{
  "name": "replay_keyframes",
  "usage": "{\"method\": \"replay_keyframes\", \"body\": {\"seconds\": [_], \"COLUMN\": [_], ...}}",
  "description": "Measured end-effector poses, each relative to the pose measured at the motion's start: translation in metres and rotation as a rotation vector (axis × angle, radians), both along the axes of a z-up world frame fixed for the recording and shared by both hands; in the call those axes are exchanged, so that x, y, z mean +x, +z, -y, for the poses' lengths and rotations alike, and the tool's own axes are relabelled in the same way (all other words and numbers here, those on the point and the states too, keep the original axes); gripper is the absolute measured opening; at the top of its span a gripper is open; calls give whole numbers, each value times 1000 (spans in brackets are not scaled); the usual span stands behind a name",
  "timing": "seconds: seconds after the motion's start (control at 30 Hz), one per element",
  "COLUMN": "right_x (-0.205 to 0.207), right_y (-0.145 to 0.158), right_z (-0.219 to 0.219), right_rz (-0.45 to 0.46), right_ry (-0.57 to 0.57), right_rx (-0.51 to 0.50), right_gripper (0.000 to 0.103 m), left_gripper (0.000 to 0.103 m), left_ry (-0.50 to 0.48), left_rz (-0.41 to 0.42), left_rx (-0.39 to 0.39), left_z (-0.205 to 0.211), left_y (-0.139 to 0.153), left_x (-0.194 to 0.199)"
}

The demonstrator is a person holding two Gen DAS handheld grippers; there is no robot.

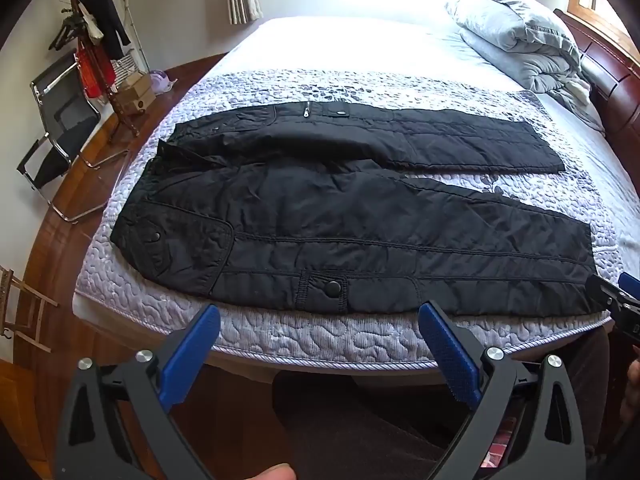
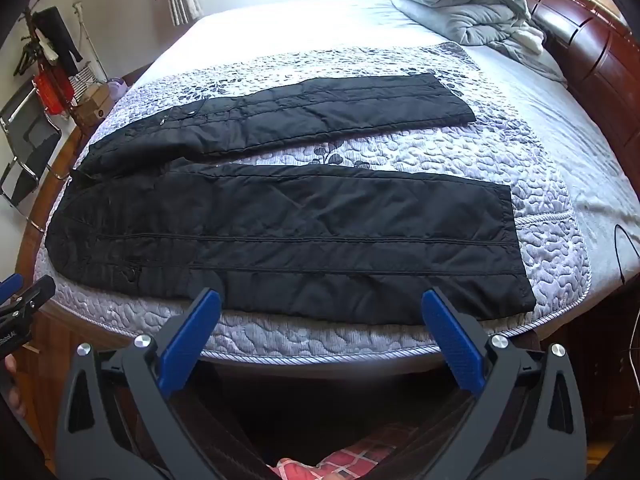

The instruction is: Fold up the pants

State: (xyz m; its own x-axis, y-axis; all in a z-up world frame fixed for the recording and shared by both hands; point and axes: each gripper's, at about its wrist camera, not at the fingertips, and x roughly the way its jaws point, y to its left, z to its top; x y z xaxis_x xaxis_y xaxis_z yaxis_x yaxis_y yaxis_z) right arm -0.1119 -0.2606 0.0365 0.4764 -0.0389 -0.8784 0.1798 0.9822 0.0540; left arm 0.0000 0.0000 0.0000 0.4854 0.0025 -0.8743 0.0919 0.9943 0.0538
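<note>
Your left gripper is spread wide with nothing between its blue pads, hanging just off the near edge of the bed. Your right gripper is the same: jaws wide apart, empty, hovering over that near edge.

The black pants lie flat on the bed's quilted purple cover, unfolded. Waist to the left, legs running out to the right. The two legs are split in a V: the near leg runs along the near edge of the bed, the far leg angles away, and a strip of cover shows between them. In the left view you're lined up with the near leg's snap button just ahead of the gripper. In the right view the near leg's hem sits ahead and right of your gripper.

You can catch the tip of your right gripper at the right edge of the left view, close to that hem, and your left gripper at the left edge of the right view.

At the far right of the bed a grey duvet is bundled against the wooden headboard. On the floor to the left stand a coat rack and a metal-framed chair.
</note>
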Motion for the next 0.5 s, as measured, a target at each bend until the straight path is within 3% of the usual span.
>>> {"method": "replay_keyframes", "body": {"seconds": [0.5], "right_x": [0], "right_y": [0], "right_z": [1], "right_rz": [-2], "right_ry": [-3], "right_rx": [0], "right_gripper": [101], "left_gripper": [99], "left_ry": [-6], "left_rz": [5], "left_rx": [2], "left_z": [5], "left_y": [1], "left_x": [3]}}
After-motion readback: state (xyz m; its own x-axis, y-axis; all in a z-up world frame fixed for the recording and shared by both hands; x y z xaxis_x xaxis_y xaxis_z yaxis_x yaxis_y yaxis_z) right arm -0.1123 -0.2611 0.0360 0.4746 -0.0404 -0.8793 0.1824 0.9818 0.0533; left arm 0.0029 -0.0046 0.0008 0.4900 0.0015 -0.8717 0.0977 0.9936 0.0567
